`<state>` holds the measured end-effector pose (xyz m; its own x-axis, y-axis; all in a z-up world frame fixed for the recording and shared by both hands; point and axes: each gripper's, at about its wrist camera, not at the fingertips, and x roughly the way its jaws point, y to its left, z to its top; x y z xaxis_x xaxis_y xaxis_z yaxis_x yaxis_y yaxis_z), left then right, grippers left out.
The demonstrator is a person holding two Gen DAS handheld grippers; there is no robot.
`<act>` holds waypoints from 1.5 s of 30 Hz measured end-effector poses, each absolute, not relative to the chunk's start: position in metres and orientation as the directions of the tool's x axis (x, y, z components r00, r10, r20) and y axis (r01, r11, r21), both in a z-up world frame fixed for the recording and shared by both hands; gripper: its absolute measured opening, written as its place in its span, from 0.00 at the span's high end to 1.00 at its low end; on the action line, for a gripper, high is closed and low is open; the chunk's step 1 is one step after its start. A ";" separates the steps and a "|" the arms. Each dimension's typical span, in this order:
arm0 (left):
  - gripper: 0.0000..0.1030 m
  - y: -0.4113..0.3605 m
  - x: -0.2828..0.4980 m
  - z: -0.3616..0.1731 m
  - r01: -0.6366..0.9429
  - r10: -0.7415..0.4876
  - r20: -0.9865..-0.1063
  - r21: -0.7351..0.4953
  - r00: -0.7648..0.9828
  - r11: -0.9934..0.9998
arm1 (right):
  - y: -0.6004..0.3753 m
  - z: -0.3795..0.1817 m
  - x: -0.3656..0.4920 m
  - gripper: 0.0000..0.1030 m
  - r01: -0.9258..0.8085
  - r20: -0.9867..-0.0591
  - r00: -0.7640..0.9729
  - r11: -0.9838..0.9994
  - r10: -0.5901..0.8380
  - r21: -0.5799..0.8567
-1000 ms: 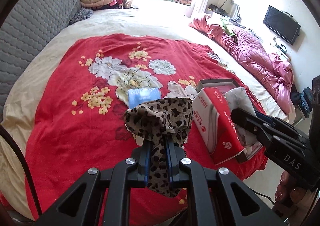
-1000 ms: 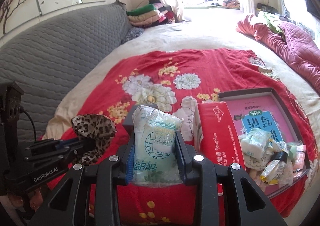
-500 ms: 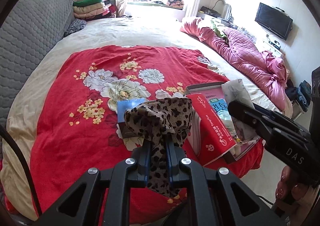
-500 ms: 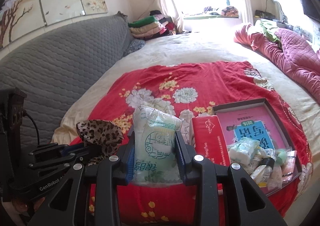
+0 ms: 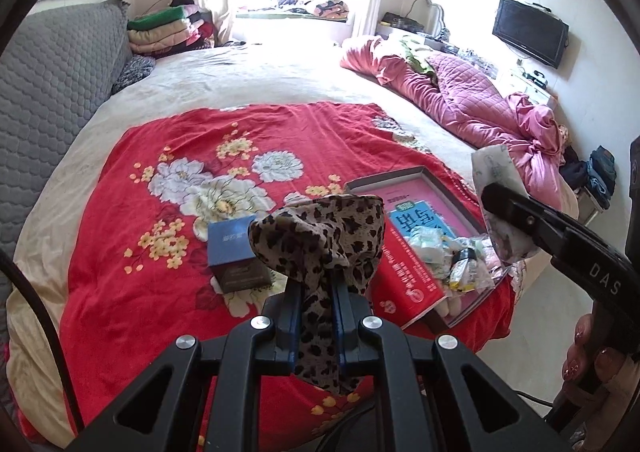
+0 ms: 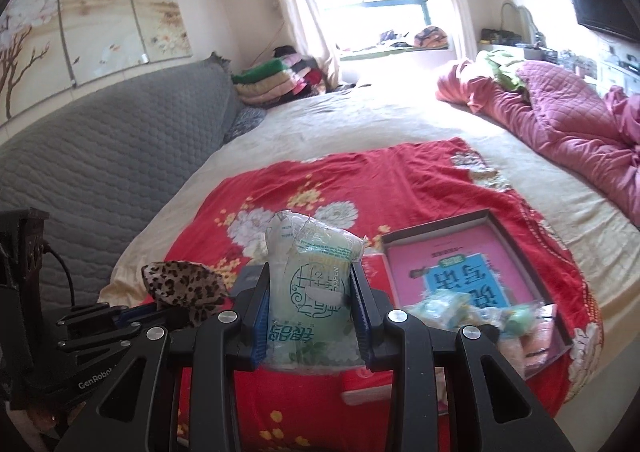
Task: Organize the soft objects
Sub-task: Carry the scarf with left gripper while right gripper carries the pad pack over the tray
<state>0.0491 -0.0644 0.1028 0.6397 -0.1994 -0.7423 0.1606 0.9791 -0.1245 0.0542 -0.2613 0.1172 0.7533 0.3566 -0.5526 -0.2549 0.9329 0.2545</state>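
My left gripper (image 5: pixel 316 292) is shut on a leopard-print cloth (image 5: pixel 320 236), which bunches above the fingers and hangs below them. In the right wrist view that cloth (image 6: pixel 182 284) shows at the lower left, held above the bed's edge. My right gripper (image 6: pixel 310 288) is shut on a pale green tissue pack (image 6: pixel 312 292), upright between the pads. The left wrist view shows the same pack (image 5: pixel 500 187) at the right, in the other gripper's black fingers. Both are held in the air over the near edge of the red floral blanket (image 5: pixel 160 252).
On the blanket lie a shallow grey box (image 6: pixel 496 223) with a pink book and small packets, a red tissue pack (image 5: pixel 412 284) against it, and a blue box (image 5: pixel 232 248). A grey headboard (image 6: pixel 100 171) is left, a pink quilt (image 5: pixel 480 103) far right. A hand (image 5: pixel 592 356) grips the right tool.
Both grippers have risen and drawn back from the bed with their loads still gripped. The blanket, box and red pack now look lower and farther away.
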 end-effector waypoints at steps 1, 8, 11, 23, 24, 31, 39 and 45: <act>0.87 -0.069 0.050 0.104 0.166 -0.200 -0.742 -0.120 0.640 0.979 | -0.267 0.118 0.053 0.66 -0.247 -0.550 0.758 0.934 0.351 0.257; 0.87 -0.102 0.057 0.112 0.225 -0.223 -0.739 -0.099 0.635 0.969 | -0.309 0.125 0.045 0.66 -0.174 -0.527 0.798 0.949 0.292 0.261; 0.87 -0.117 0.059 0.113 0.248 -0.232 -0.740 -0.091 0.632 0.965 | -0.322 0.126 0.043 0.66 -0.144 -0.526 0.810 0.957 0.261 0.253; 0.87 -0.174 0.071 0.104 0.327 -0.256 -0.758 -0.060 0.600 0.943 | -0.371 0.121 0.036 0.65 -0.050 -0.517 0.835 0.961 0.190 0.273; 0.87 -0.177 0.071 0.102 0.331 -0.257 -0.759 -0.058 0.598 0.942 | -0.376 0.121 0.035 0.66 -0.040 -0.515 0.838 0.960 0.183 0.276; 0.87 -0.202 0.081 0.095 0.358 -0.265 -0.768 -0.050 0.582 0.932 | -0.397 0.113 0.030 0.65 0.012 -0.520 0.843 0.964 0.134 0.267; 0.87 -0.231 0.094 0.079 0.393 -0.271 -0.789 -0.041 0.551 0.919 | -0.416 0.097 0.035 0.65 0.048 -0.539 0.835 0.962 0.109 0.269; 0.87 -0.246 0.103 0.065 0.415 -0.277 -0.805 -0.043 0.524 0.909 | -0.425 0.082 0.042 0.65 0.065 -0.556 0.825 0.960 0.102 0.272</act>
<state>0.1026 -0.2463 0.0646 0.5243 -0.2770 -0.8052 0.4148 0.9089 -0.0426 0.0417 -0.4246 0.0823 0.8249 0.1021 -0.5559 0.0646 0.9601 0.2721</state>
